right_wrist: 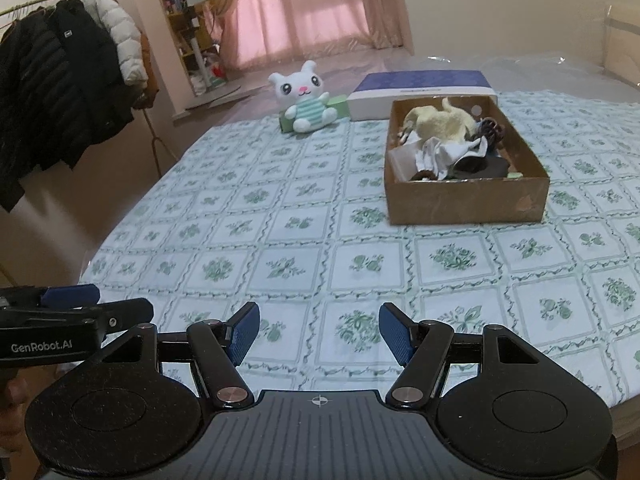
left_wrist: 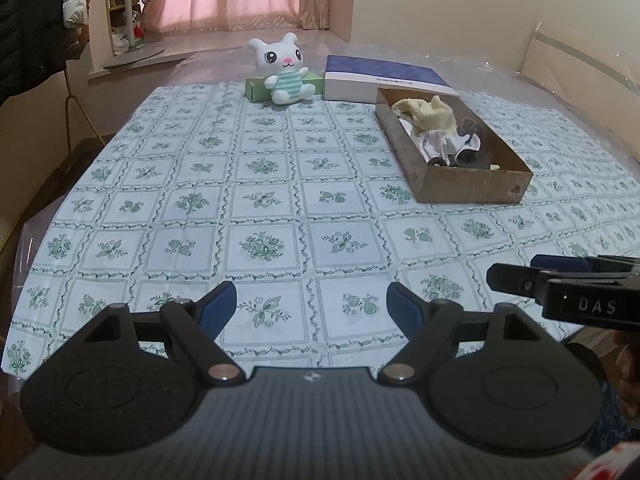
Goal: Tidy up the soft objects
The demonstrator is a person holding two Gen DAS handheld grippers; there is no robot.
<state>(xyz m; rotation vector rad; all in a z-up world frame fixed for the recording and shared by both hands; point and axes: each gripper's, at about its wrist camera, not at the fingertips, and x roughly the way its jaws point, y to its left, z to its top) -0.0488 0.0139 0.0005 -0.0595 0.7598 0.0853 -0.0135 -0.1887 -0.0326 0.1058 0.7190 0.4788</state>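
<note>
Hovering low over the near edge of the worktop (left_wrist: 280,208), the left hand-held gripper (left_wrist: 312,308) has its blue pads spread wide with only the floral cloth between them; the right hand-held gripper (right_wrist: 319,334) is likewise spread and holds nothing. Each shows at the edge of the other's view, so the two sit side by side and close together.

Farther out on the right stands a brown cardboard box (right_wrist: 468,200) already holding soft things: a cream plush piece (right_wrist: 436,122), a crumpled white cloth (right_wrist: 448,152) and some dark items that are hard to make out. Beyond it, at the far edge, a white bunny plush (left_wrist: 286,70) sits upright, leaning against a small green box (left_wrist: 256,89), with a blue-and-white box (left_wrist: 384,78) just beside it.

By my judgement the bunny is the last loose soft item, and the step in hand is the reach toward it. To do it well, keep the pads spread on the approach, come in at the striped belly rather than an ear or a foot, and close gently so the stuffing gives without slipping. Avoid nudging the green box behind it, then lift clear before carrying it over the cardboard wall.
</note>
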